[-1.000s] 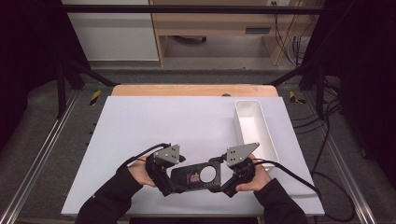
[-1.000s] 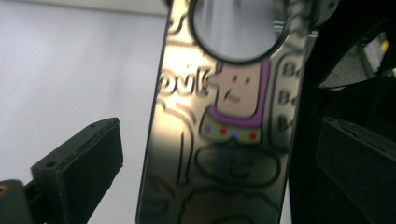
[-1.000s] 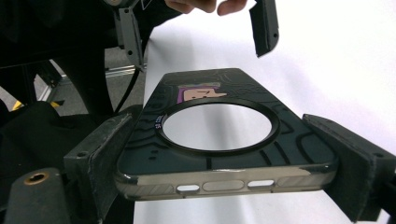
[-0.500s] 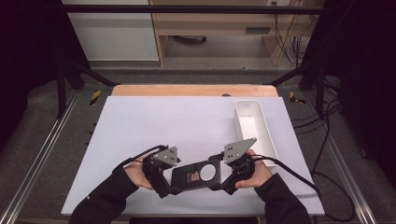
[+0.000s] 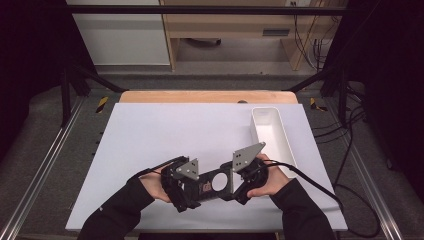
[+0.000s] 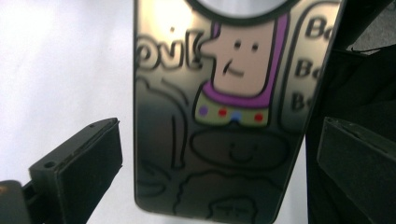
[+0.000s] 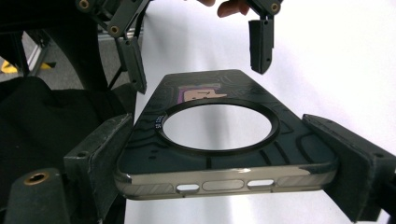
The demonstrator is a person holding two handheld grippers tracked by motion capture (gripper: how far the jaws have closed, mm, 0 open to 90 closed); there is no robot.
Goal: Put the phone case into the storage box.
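Both grippers have drifted slightly toward the desk's near edge since the earlier frame, carrying the phone case [image 5: 214,184] along. The right gripper [image 7: 224,154] is clamping the case's end with the three slots; the left gripper [image 6: 210,158] is standing spread, its jaws clear of the case's sides. The dark case is showing a cartoon print and a large round opening, its long axis running along the near edge.
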